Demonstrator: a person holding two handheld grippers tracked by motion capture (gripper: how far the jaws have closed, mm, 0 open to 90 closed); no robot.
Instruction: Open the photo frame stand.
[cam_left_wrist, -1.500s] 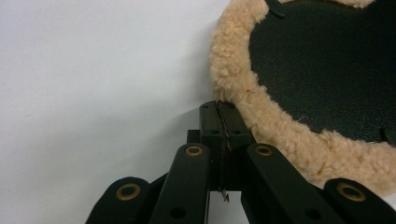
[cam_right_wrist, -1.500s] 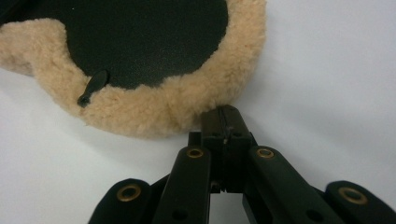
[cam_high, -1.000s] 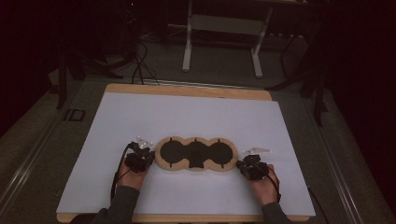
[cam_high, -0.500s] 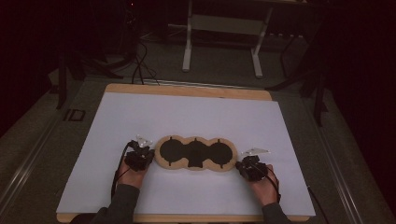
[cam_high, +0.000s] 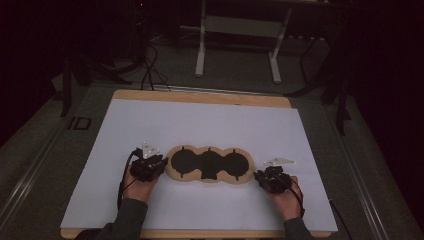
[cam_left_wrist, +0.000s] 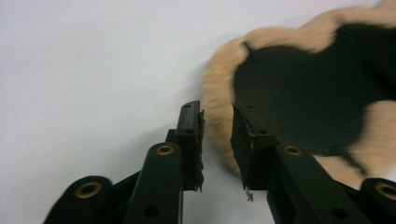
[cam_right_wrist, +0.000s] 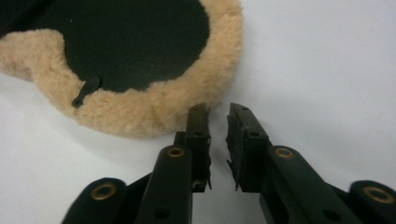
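Observation:
A three-lobed black pad with a tan fleece rim (cam_high: 209, 164) lies flat on the white table top (cam_high: 200, 120). My left gripper (cam_high: 161, 162) sits at its left end. In the left gripper view the jaws (cam_left_wrist: 217, 123) have just been opening and stand a narrow gap apart, with the fleece rim (cam_left_wrist: 217, 93) right at their tips and nothing pinched. My right gripper (cam_high: 259, 176) rests at the pad's right end. Its jaws (cam_right_wrist: 218, 122) have also just been opening, over bare table, and the fleece rim (cam_right_wrist: 154, 112) lies just beside the left jaw.
The white sheet covers a wooden board whose edge (cam_high: 200, 96) shows at the back. Beyond the table, a white stand's legs (cam_high: 201, 50) and cables (cam_high: 149, 75) are on the dark floor. A person's hands and sleeves come in from the bottom.

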